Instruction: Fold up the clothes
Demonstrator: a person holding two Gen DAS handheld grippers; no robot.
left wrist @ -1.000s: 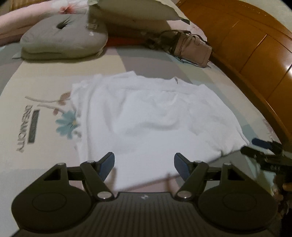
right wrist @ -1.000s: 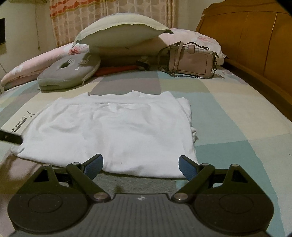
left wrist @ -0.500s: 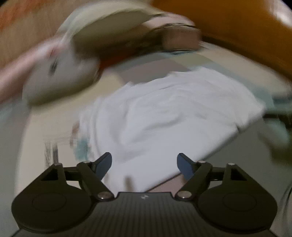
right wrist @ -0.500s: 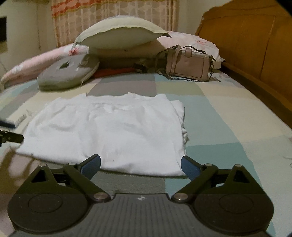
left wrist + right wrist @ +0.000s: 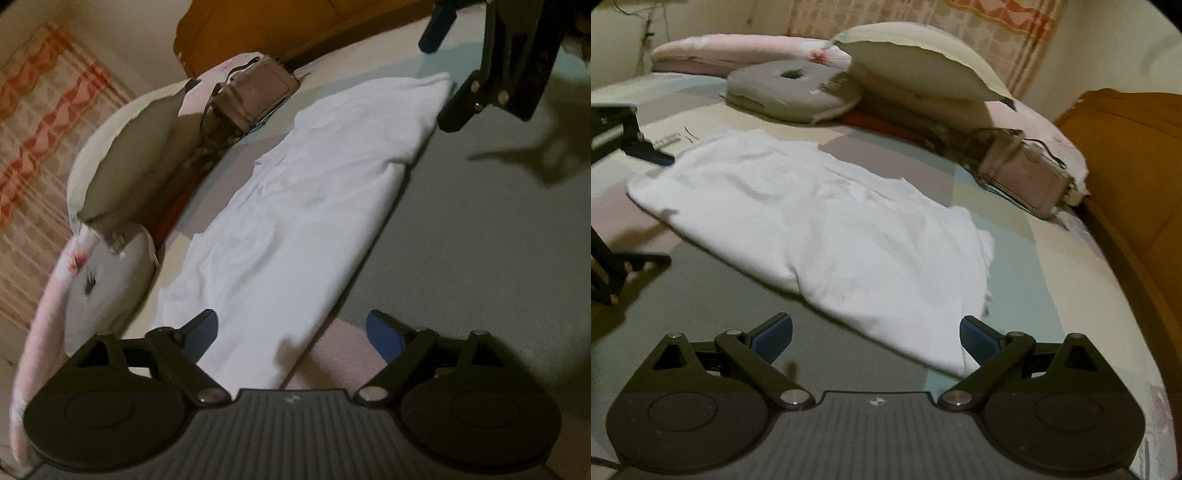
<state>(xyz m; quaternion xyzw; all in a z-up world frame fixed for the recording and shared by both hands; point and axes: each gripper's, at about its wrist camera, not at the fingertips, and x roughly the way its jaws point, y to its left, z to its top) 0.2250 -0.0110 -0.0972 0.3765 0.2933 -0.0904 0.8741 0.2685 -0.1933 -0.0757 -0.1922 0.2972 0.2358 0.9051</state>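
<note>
Two grippers face one white garment point(image 5: 827, 221) that lies flat on the bed point(image 5: 1034, 266), spread as a rough rectangle with its side edges seemingly turned in, so it looks partly folded already, though you cannot tell how far the folding has got. Your left gripper point(image 5: 291, 332) has its jaws wide apart over the near corner of the cloth; your right gripper point(image 5: 875, 332) is likewise spread, holding nothing, at the opposite near corner. Judge the fabric as thin, soft and light: it will sag and drape as soon as you lift it, and will slide easily on the smooth sheet. It has no stiffness, so one pinch point would let the rest droop and wrinkle. Take hold at the corners or along the hem nearest you, pinching all layers together so the turned-in edges do not fall open. Mind the handbag point(image 5: 1023, 177) and pillows point(image 5: 916, 62) beyond the far edge, well apart from the cloth
</note>
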